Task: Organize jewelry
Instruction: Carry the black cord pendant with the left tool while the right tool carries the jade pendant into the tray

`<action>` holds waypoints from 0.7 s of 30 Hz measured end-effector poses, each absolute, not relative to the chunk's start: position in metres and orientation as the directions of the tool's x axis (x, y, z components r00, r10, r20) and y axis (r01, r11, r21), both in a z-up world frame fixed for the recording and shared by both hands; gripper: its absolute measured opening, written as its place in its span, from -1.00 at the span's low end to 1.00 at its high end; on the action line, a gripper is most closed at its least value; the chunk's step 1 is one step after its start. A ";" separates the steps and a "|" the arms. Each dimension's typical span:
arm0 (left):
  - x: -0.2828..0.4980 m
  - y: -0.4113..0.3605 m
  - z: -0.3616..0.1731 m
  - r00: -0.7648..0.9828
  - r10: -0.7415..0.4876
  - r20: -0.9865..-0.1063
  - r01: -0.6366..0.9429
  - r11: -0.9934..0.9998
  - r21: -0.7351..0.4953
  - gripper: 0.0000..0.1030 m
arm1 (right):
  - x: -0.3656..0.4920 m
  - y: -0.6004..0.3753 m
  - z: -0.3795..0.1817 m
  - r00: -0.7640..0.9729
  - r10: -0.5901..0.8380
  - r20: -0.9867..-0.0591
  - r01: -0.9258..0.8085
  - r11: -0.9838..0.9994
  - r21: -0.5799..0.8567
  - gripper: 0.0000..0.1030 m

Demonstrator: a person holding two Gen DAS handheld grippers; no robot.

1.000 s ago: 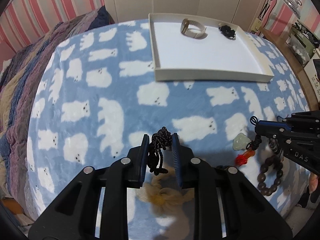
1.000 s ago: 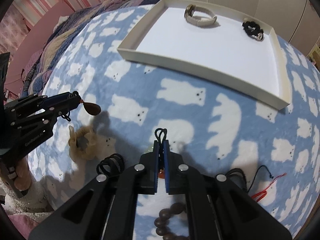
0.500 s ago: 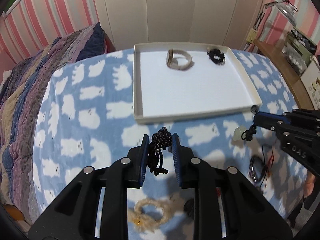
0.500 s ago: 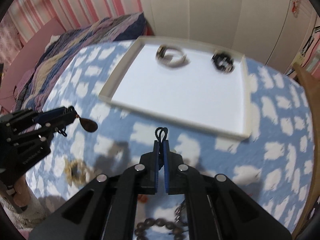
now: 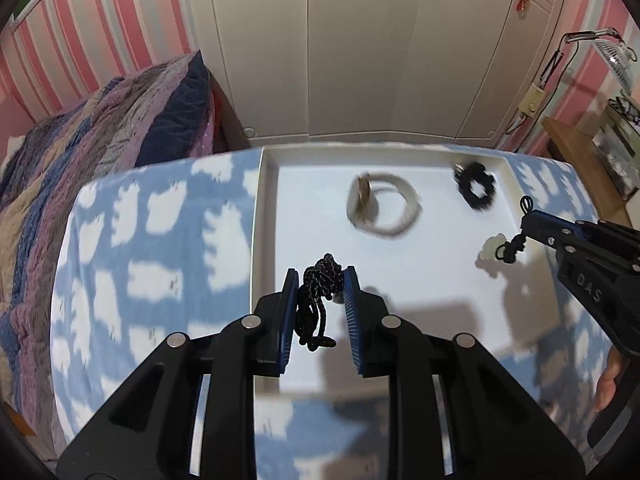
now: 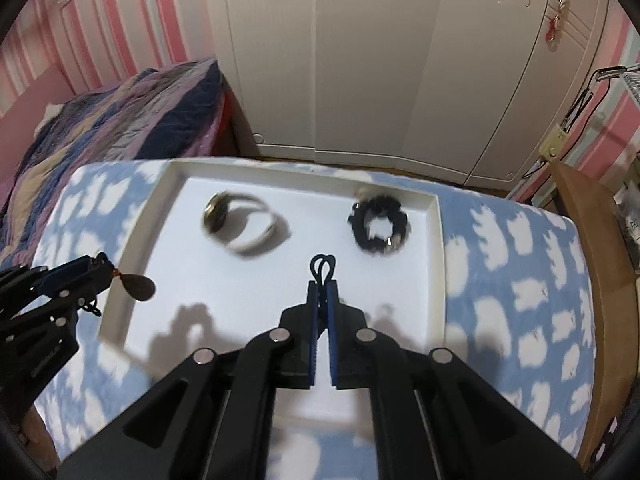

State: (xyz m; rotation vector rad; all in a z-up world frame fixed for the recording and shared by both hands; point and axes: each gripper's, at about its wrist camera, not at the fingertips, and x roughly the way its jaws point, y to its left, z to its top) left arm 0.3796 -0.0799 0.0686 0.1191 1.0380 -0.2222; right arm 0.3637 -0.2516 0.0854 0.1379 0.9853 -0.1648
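Black braided cord necklaces hang clamped in both the left gripper [image 5: 320, 280] and right gripper [image 6: 323, 286] above the shallow white rectangular tray [image 6: 438, 264], mid-carry; next, lower and release.

The letters "DAS" stand in pale print on the black side of the right claw [image 5: 532, 222], seen from the left wrist view. No other text can be read.

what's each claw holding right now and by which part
Left claw: a dark-pendant necklace, gripped by its bunched black cord; the pendant dangles below. Right claw: a pale-pendant necklace, pinched by its thin black cord loop; its pendant hangs free.
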 end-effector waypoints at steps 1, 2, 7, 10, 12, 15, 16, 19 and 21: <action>0.387 -0.082 0.065 0.490 -0.121 -0.863 0.237 0.971 -0.002 -0.58 | 0.374 -0.254 0.081 0.539 -0.081 -0.838 0.207 0.978 0.038 -0.93; 0.395 -0.084 0.062 0.491 -0.117 -0.863 0.236 0.972 0.002 -0.58 | 0.386 -0.256 0.076 0.536 -0.094 -0.839 0.216 0.976 0.028 -0.93; 0.420 -0.094 0.041 0.496 -0.087 -0.864 0.221 0.975 0.029 -0.58 | 0.421 -0.266 0.057 0.540 -0.113 -0.834 0.246 0.969 0.027 -0.93; 0.431 -0.095 0.029 0.489 -0.076 -0.869 0.215 0.976 0.036 -0.58 | 0.434 -0.270 0.047 0.533 -0.117 -0.838 0.257 0.966 0.028 -0.93; 0.437 -0.094 0.023 0.492 -0.069 -0.868 0.205 0.978 0.038 -0.58 | 0.441 -0.272 0.042 0.527 -0.118 -0.842 0.259 0.966 0.027 -0.93; 0.443 -0.092 0.019 0.490 -0.065 -0.869 0.195 0.980 0.036 -0.58 | 0.449 -0.273 0.036 0.521 -0.111 -0.847 0.255 0.966 0.031 -0.93; 0.445 -0.092 0.017 0.489 -0.060 -0.870 0.191 0.981 0.039 -0.58 | 0.452 -0.273 0.032 0.513 -0.104 -0.852 0.255 0.966 0.035 -0.93; 0.450 -0.093 0.012 0.486 -0.039 -0.873 0.183 0.981 0.058 -0.58 | 0.457 -0.275 0.025 0.499 -0.109 -0.860 0.259 0.966 0.028 -0.93; 0.456 -0.093 0.008 0.478 -0.037 -0.877 0.180 0.982 0.057 -0.58 | 0.459 -0.276 0.021 0.491 -0.110 -0.864 0.266 0.963 0.029 -0.93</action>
